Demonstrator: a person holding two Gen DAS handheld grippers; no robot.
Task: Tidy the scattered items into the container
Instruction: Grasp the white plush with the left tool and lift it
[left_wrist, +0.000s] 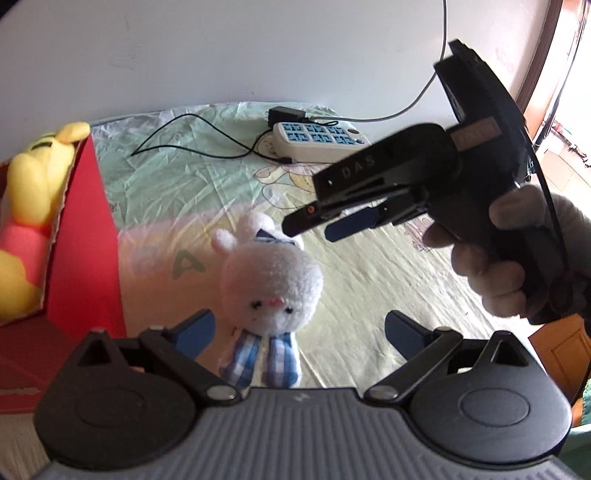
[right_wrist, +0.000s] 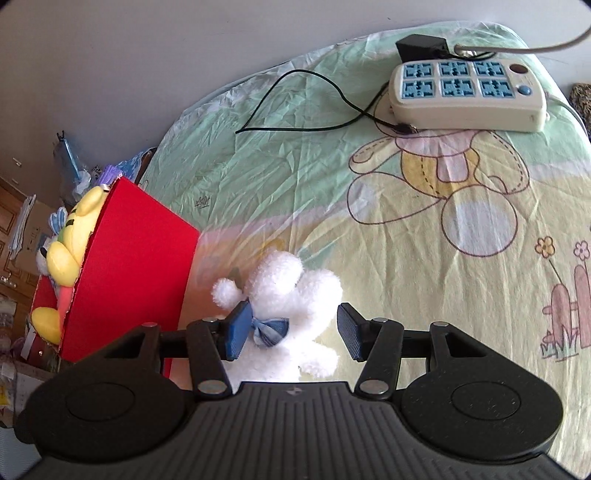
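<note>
white plush rabbit (right_wrist: 291, 306) lies on the bed's cartoon-print sheet (right_wrist: 424, 258), just beside the red box (right_wrist: 136, 273) that already holds a yellow bear plush (right_wrist: 70, 254); its long axis runs roughly along the line the right tongs (right_wrist: 291, 330) point. right tongs straddle the rabbit at its blue bow, pads apart and not visibly pressing, so this hand looks nearer. left tongs (left_wrist: 299, 330) stand wide apart and empty, the rabbit ahead between them.
</note>
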